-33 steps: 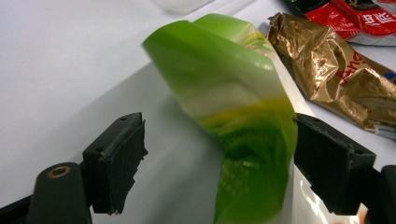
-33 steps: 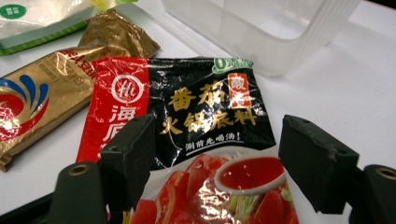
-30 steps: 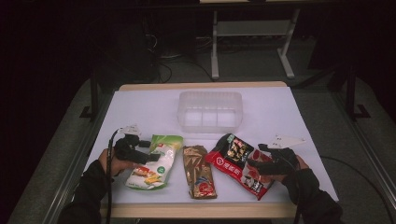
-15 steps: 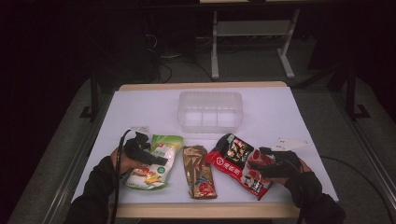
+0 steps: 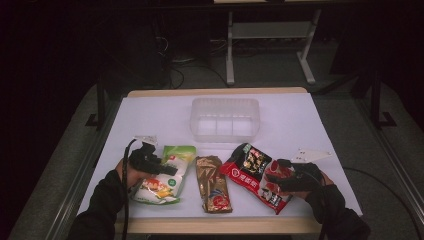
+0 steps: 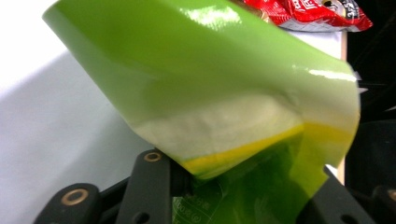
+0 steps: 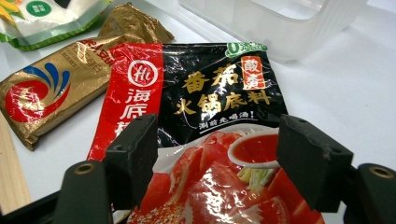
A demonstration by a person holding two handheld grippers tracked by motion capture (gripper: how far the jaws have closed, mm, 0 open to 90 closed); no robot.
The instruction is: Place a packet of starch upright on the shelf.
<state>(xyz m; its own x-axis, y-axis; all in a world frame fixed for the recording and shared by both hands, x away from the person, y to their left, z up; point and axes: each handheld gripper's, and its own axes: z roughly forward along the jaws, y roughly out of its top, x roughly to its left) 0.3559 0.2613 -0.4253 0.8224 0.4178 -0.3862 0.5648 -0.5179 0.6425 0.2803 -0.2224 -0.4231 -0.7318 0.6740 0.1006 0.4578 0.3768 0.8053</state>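
green packet (image 6: 224,93) pinched between left gripper (image 6: 233,186) jaws

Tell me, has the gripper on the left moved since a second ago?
Yes. The left gripper has slid rightward from the table's left margin onto the green packet, nearer the gold packet. Its jaws have just been closing, with the green packet between them.

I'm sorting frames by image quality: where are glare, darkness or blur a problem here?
High view: the room behind is almost black, and the white table alone is well lit. Left gripper view: the green packet sits so close that it looks soft, with bright glare streaks on its foil. Right gripper view: the print on the red and black packet is sharp, while the clear plastic tray behind is slightly soft.
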